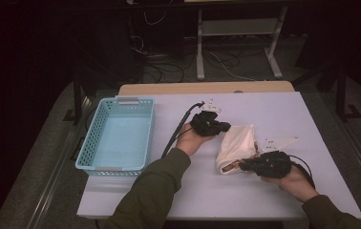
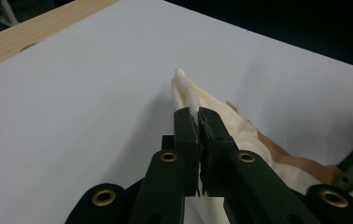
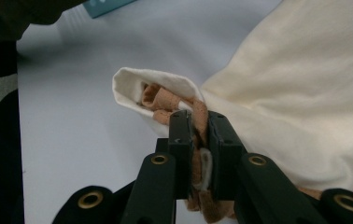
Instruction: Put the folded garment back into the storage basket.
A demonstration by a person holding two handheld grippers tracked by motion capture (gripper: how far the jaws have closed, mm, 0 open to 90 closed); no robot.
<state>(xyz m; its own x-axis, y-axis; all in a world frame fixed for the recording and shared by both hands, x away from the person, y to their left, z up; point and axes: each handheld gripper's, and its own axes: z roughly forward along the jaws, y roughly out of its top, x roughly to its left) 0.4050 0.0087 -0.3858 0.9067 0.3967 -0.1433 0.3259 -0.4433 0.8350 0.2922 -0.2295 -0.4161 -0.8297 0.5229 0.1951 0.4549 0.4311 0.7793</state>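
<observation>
A folded cream cloth with a tan inner layer lies mid-table, held at two places. My left gripper is shut on its upper left edge; in the left gripper view the cream fold sticks out past the closed jaws. My right gripper is shut on the cloth's near corner. In the right gripper view the jaws pinch the tan layer and a cream edge, while the rest of the cloth spreads to the right.
A light blue plastic basket stands at the left of the white table. A wooden strip runs along the far edge. Cables and a metal stand lie on the floor beyond. A person's green sleeves enter from below.
</observation>
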